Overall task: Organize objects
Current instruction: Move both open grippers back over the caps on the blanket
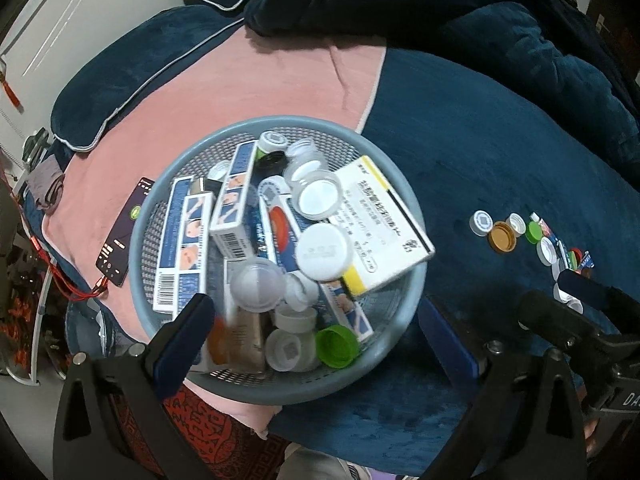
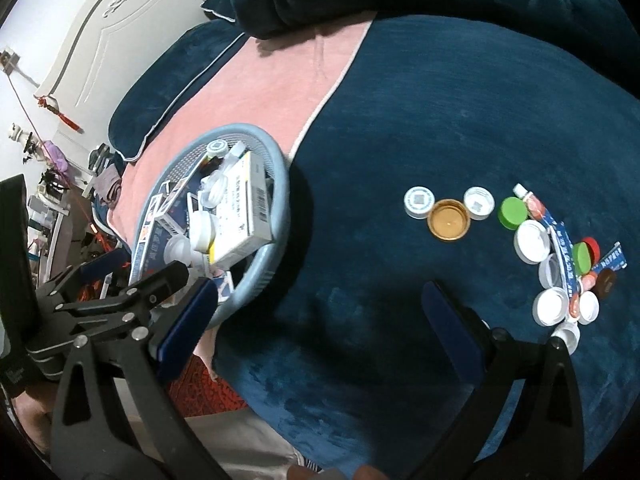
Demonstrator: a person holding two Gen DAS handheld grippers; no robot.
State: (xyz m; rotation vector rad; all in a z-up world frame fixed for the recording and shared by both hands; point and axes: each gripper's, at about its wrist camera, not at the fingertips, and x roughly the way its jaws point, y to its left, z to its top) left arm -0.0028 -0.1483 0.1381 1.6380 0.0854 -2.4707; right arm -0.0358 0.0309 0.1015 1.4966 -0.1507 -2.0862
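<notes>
A round grey mesh basket (image 1: 416, 216) sits on the bed, full of medicine boxes, white jars and lids, with a white and yellow box (image 1: 384, 232) on top and a green cap (image 1: 337, 347) at its near edge. My left gripper (image 1: 316, 332) hangs open and empty over the basket's near side. A row of loose caps lies on the blue blanket to the right, among them a gold cap (image 2: 448, 219), white caps (image 2: 418, 201) and a green cap (image 2: 513, 213). My right gripper (image 2: 320, 320) is open and empty above bare blanket between the basket (image 2: 280, 184) and the caps.
A pink towel (image 1: 260, 92) lies under the basket's far side. A phone (image 1: 124, 232) with a red cable rests on it, left of the basket. Dark blue pillows and a bunched duvet (image 1: 440, 4) fill the back. The bed edge is at the near left.
</notes>
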